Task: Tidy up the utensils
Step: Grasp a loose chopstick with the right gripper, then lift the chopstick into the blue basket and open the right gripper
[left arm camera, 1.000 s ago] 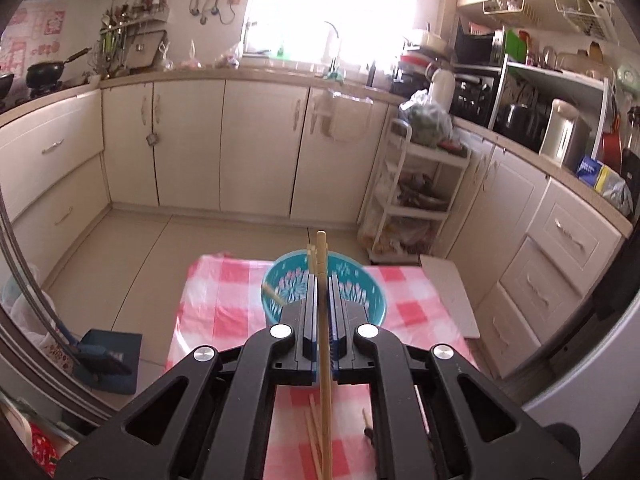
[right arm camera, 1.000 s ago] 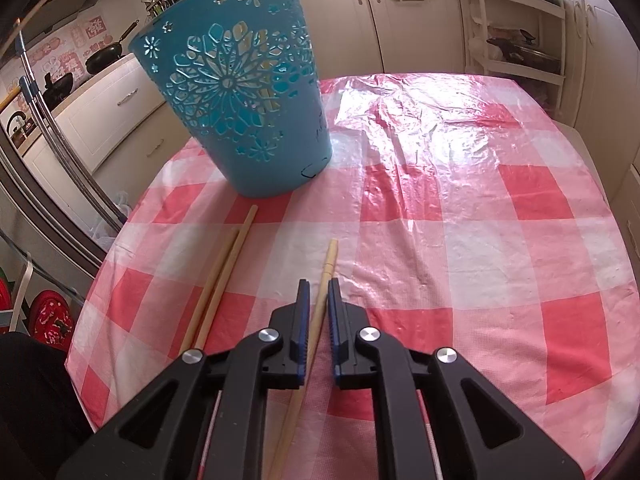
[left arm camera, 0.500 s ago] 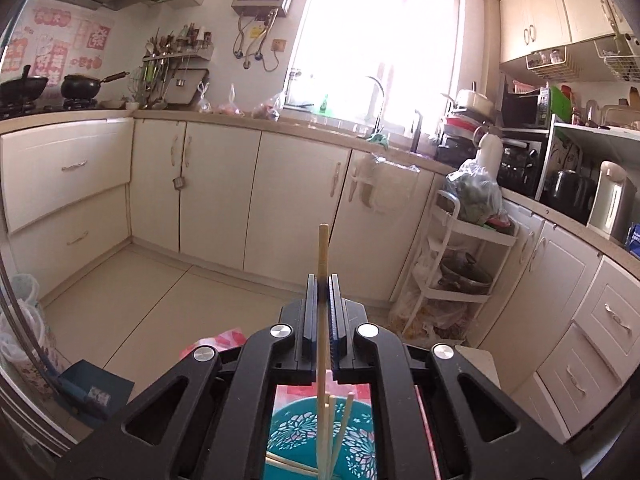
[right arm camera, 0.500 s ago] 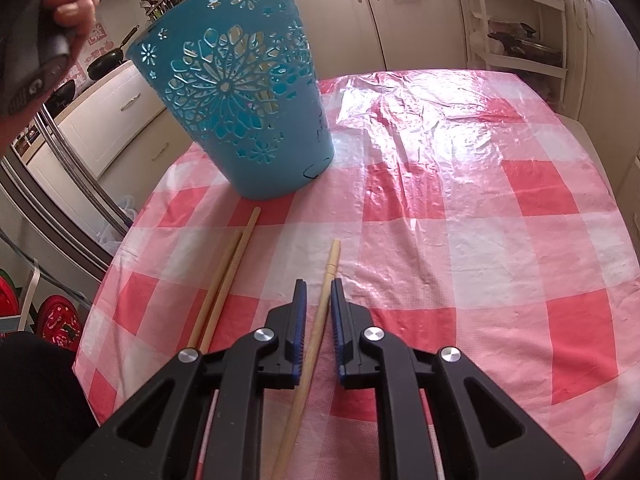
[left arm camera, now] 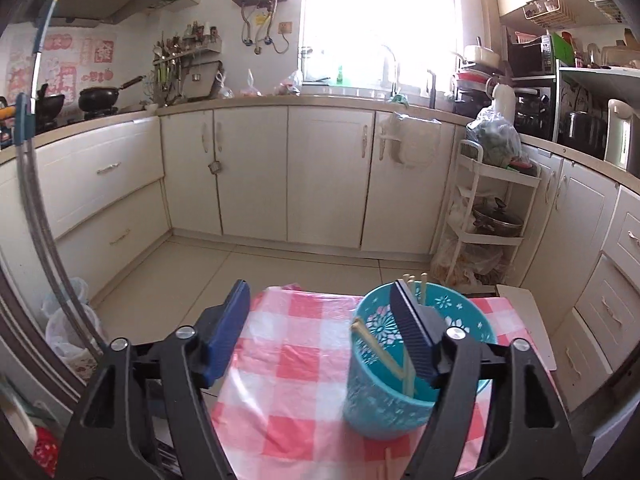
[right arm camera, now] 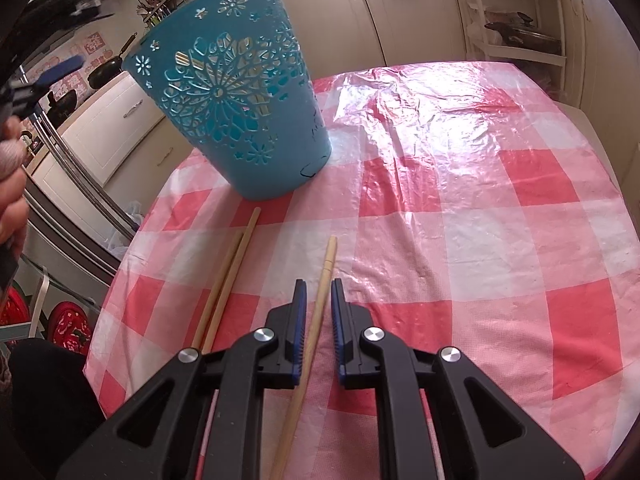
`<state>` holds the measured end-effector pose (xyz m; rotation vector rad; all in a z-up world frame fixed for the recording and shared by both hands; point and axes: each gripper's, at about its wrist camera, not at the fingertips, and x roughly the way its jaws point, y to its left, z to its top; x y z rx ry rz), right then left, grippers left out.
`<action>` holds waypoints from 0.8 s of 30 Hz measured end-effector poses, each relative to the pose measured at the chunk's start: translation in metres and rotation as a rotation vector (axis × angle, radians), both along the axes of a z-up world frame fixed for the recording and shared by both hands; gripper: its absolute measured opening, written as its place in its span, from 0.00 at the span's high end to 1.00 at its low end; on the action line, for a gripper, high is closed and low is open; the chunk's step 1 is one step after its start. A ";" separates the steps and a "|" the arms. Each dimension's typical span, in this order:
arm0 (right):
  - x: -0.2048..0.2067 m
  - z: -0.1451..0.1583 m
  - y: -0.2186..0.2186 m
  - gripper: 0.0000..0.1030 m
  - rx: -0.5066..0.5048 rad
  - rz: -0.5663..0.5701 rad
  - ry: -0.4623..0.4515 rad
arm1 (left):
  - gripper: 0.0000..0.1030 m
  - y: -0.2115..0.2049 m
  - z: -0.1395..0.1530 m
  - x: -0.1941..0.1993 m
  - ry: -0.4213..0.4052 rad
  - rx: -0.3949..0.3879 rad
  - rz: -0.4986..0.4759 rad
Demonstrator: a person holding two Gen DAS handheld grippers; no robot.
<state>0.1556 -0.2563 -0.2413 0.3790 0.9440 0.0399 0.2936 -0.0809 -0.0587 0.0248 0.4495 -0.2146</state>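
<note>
Above, my left gripper (left arm camera: 320, 332) had just sprung open, empty, over the bucket (left arm camera: 416, 364); lower centre, my right gripper (right arm camera: 319, 312) narrowly bracketed a chopstick (right arm camera: 316, 320), ungripped, for pickup.

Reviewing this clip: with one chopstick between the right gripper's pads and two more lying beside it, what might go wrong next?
The right gripper straddles the single chopstick with gaps showing beside it, so it may slip or pivot on lifting. The two loose chopsticks lie close by and could get nudged. The blue basket looks light; a poke at its rim might tip it.
</note>
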 end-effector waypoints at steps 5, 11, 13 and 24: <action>0.001 0.003 0.012 0.88 -0.090 0.015 0.010 | 0.17 0.046 -0.017 -0.020 -0.012 0.016 0.086; 0.004 0.004 0.036 0.90 -0.290 0.063 0.043 | 0.17 0.063 -0.039 0.005 0.135 0.037 0.145; 0.005 0.005 0.040 0.90 -0.326 0.076 0.058 | 0.16 0.062 -0.041 0.004 0.128 0.060 0.147; -0.021 0.017 -0.002 0.95 -0.034 0.003 0.027 | 0.11 0.051 -0.061 0.012 0.232 0.122 0.107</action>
